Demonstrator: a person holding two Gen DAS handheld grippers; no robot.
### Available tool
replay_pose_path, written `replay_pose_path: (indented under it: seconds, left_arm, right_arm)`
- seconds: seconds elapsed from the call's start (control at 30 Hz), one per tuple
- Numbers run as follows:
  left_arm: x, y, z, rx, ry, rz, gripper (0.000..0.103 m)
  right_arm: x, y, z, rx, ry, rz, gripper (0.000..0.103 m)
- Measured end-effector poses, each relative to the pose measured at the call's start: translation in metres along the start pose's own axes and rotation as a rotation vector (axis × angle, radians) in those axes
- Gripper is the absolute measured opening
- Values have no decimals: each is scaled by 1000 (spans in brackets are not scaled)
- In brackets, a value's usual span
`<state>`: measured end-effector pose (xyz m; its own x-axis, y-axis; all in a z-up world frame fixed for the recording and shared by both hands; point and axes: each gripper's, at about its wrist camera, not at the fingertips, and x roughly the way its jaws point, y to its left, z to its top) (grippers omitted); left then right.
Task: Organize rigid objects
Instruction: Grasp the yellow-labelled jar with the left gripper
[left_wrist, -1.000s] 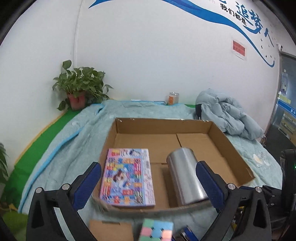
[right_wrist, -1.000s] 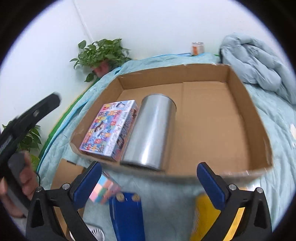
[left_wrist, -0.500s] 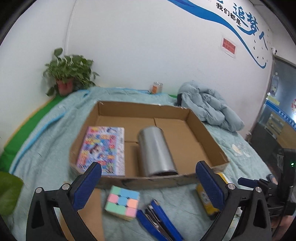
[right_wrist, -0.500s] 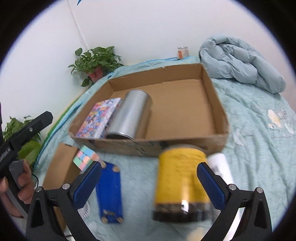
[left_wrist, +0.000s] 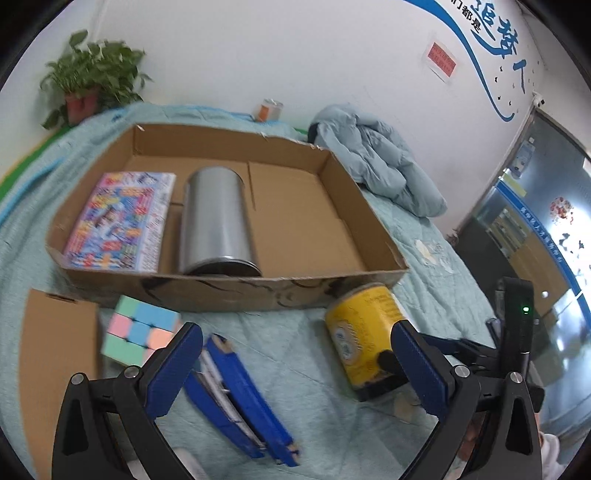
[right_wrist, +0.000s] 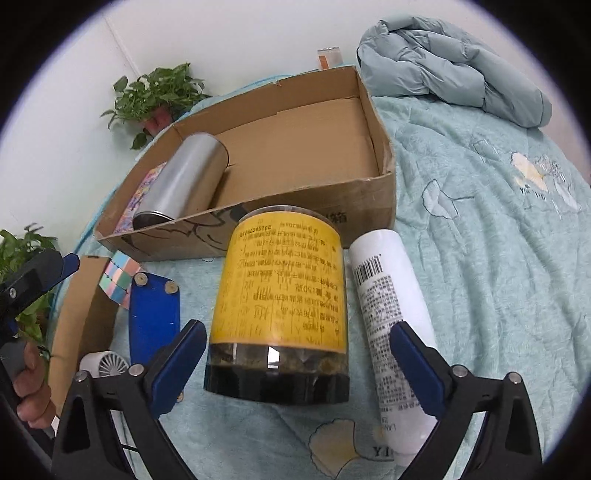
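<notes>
My right gripper (right_wrist: 297, 363): spread wide around the yellow jar (right_wrist: 282, 299), not touching it.
My left gripper (left_wrist: 295, 367): spread wide, empty, above the blue stapler (left_wrist: 240, 397).
Farther: cardboard box (left_wrist: 229, 291) holding silver can (left_wrist: 216, 221) and book (left_wrist: 120, 219).

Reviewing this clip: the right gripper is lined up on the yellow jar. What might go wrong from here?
1. The white bottle lies beside the yellow jar; the open right gripper may catch it with one finger.
2. The jar is wide and round, lying on soft bedding, so it might roll or slip as the fingers close.
3. The cardboard box wall stands just behind it; a low lift could clip it.
</notes>
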<state>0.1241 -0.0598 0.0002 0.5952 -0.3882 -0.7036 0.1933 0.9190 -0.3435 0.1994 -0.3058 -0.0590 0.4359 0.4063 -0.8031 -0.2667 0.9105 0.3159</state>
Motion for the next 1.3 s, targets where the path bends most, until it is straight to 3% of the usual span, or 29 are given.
replay_pose_path:
  seconds: [0.13, 0.3, 0.5, 0.6, 0.67, 0.87, 1.07, 1.3]
  left_arm:
    - [17, -6, 5, -16, 52, -57, 102]
    - [37, -18, 1, -23, 119, -120, 102]
    - [63, -42, -12, -25, 247, -268, 102]
    - [74, -49, -19, -39, 299, -304, 101]
    - [83, -52, -20, -44, 330, -306, 99]
    - [104, -56, -25, -74, 398, -326, 91]
    - [121, -52, -26, -87, 457, -262, 83]
    - [120, -44, -27, -113, 458, -275, 84]
  right_arm:
    - [9, 7, -2, -20, 45, 53, 83]
    - [1, 16, -13, -58, 44, 27, 83]
    - [-19, 12, -40, 4, 81, 33, 84]
    - [-27, 17, -50, -27, 99, 94, 85]
    - [-34, 13, -53, -9, 90, 145, 85]
    - [-38, -20, -44, 79, 95, 173, 85]
    - [-17, -3, -39, 31, 161, 215, 85]
    - [-8, 3, -37, 0, 173, 204, 89]
